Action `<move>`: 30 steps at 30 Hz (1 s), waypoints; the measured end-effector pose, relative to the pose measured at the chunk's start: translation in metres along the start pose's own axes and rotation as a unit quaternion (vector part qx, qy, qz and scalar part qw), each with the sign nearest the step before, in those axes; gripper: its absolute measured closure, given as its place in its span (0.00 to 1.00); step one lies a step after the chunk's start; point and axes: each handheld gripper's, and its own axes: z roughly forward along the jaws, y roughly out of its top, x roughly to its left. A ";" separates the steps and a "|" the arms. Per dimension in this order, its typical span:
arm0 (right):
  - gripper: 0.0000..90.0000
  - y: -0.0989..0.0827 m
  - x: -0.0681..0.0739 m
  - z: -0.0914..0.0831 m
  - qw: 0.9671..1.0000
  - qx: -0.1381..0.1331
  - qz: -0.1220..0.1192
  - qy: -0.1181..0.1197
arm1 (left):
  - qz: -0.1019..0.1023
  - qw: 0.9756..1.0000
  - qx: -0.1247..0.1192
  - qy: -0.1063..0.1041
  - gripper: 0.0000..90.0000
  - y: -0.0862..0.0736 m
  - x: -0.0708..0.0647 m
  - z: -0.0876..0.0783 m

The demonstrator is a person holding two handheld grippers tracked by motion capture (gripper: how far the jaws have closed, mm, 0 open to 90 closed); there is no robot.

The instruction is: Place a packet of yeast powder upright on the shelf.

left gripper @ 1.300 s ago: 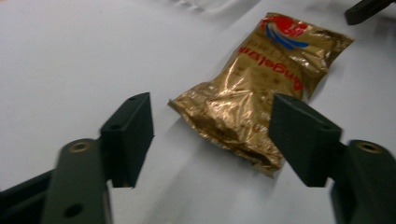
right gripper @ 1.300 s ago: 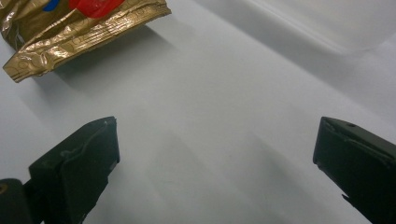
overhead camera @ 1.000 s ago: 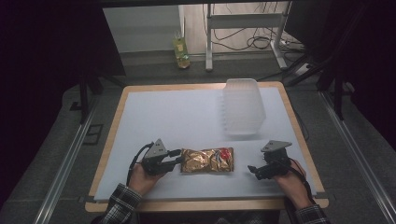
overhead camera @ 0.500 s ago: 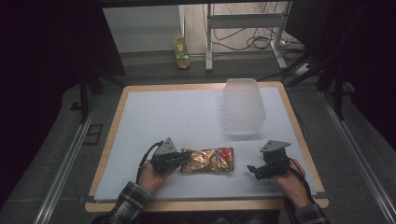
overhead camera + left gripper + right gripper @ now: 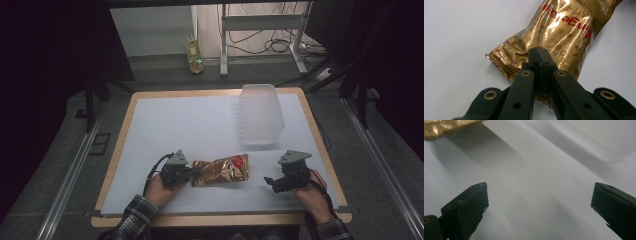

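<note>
Left hand-held gripper (image 5: pixel 192 173) advanced to gold snack bag (image 5: pixel 221 169), jaws just closed, pinching bag's crimped left edge. Bag flat on desk (image 5: pixel 200 125), near front. Right hand-held gripper (image 5: pixel 272 182) spread wide, holding nothing.

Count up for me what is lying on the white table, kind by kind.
Gold snack bag: 1
Clear plastic container: 1
Hand-held grippers: 2, left and right
Total: 4
</note>
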 end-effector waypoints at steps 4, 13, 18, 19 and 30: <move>0.01 0.002 0.001 -0.002 1.000 -0.001 -0.001 0.004 | 0.010 0.999 0.027 0.023 1.00 -0.007 -0.001 0.000; 0.01 0.009 0.007 -0.001 0.999 -0.011 0.021 0.044 | 0.019 0.999 0.028 0.027 1.00 -0.007 -0.002 0.000; 0.01 0.016 0.012 0.003 0.996 -0.013 0.030 0.078 | 0.019 0.999 0.026 0.027 1.00 -0.007 -0.002 0.000; 0.01 0.018 0.014 0.004 0.996 -0.011 0.029 0.086 | 0.018 0.999 0.026 0.027 1.00 -0.007 -0.002 0.000; 0.03 0.042 0.027 0.017 0.987 0.002 0.055 0.153 | 0.015 0.999 0.026 0.026 1.00 -0.008 -0.002 0.000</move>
